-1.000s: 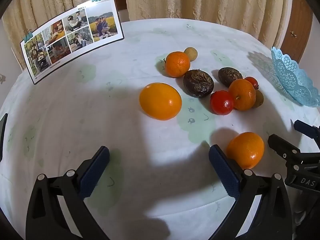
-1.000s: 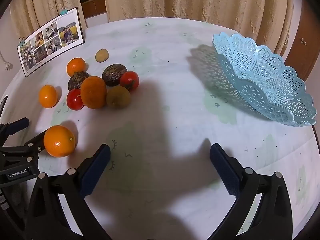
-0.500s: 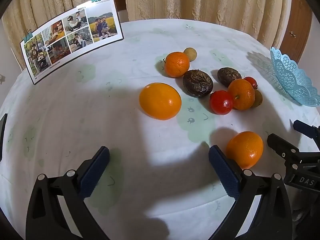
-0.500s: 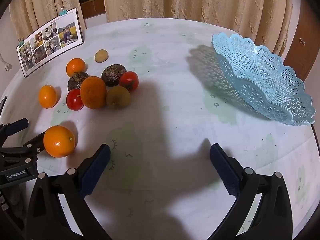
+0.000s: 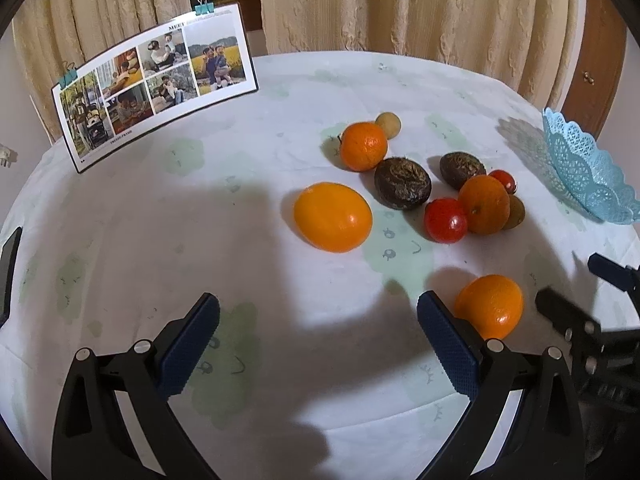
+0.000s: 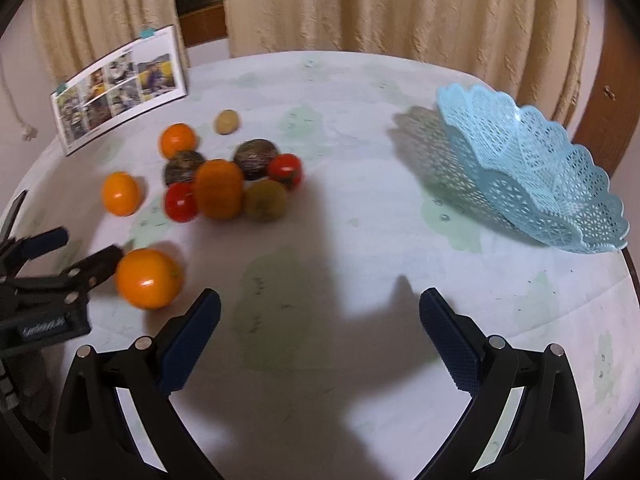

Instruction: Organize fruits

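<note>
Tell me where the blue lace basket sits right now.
The blue lace basket stands at the table's right edge, tilted, apart from the fruit cluster on its left; the nearest fruit is a small red tomato. In the left wrist view it shows at the far right.

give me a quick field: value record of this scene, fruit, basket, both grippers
surface: round table with pale cloth
basket: blue lace basket, empty, at the table's right side
fruit cluster: oranges, tomatoes, dark wrinkled fruits
lone fruit: near orange, apart from the cluster
left gripper: open, empty, near orange just outside its right finger
right gripper: open, empty
backdrop: photo card, clipped upright
</note>
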